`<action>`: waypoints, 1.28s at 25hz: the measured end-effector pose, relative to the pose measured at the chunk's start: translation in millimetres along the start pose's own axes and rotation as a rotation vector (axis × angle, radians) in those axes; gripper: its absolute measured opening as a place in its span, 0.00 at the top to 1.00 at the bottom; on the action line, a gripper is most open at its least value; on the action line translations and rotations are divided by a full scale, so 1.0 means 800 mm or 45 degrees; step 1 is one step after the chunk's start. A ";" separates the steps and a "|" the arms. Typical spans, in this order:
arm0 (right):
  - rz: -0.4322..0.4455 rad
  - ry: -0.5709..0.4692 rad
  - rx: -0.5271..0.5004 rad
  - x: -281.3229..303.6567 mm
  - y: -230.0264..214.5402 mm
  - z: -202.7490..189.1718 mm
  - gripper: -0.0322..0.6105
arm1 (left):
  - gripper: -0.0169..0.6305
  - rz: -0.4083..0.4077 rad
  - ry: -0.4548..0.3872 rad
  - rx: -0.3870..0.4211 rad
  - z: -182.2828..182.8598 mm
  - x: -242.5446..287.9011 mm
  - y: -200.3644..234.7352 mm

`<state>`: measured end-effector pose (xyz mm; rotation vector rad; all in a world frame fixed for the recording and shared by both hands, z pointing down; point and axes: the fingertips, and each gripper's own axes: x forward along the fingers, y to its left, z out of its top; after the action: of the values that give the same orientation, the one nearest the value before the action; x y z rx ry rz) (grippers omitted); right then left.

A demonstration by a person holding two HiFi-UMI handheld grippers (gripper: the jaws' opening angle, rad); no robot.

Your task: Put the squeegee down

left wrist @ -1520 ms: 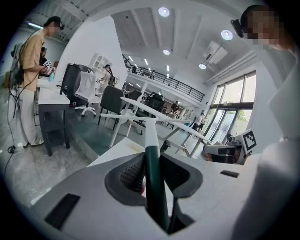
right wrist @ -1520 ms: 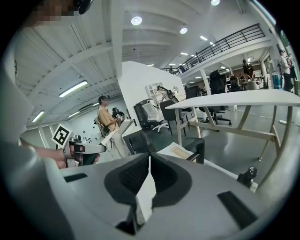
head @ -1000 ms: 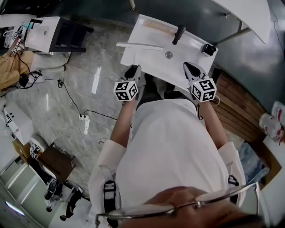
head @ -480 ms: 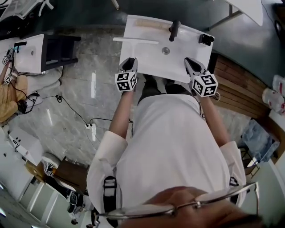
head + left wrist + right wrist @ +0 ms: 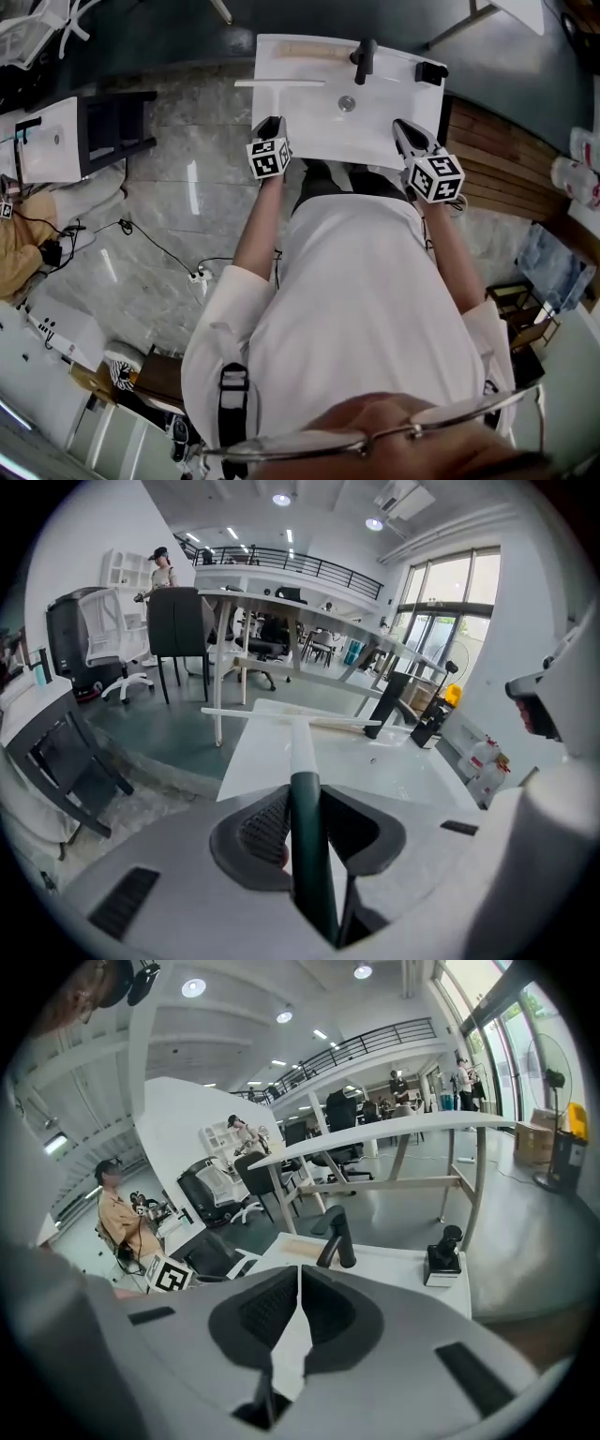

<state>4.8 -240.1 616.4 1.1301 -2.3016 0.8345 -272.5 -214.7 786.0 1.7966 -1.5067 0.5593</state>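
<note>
Left gripper has sunk toward washbasin — jaws clamped on squeegee handle. Blade over basin's far left edge, contact unclear. Right gripper closed, empty. Set-down near — release pending.

White sink; a black faucet stands at its far edge; a drain sits mid-basin; a black dispenser occupies its far right corner; wooden slats lie right of it; a power strip lies well apart on the floor.

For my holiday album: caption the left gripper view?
Left gripper holds the squeegee by its dark handle over a white sink.
</note>
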 end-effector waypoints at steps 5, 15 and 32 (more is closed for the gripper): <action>-0.052 0.011 0.036 -0.005 -0.003 -0.009 0.93 | 0.83 0.062 0.074 0.016 -0.014 0.027 0.020; -0.099 0.021 0.137 -0.009 -0.001 -0.026 0.93 | 0.83 0.099 0.180 0.029 -0.037 0.048 0.039; -0.055 0.045 0.144 0.012 0.014 -0.025 0.93 | 0.82 0.133 0.237 0.041 -0.059 0.060 0.051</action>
<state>-7.2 -226.1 632.7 1.1988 -2.2178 0.9713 -295.8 -213.4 861.6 1.6469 -1.4757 0.7838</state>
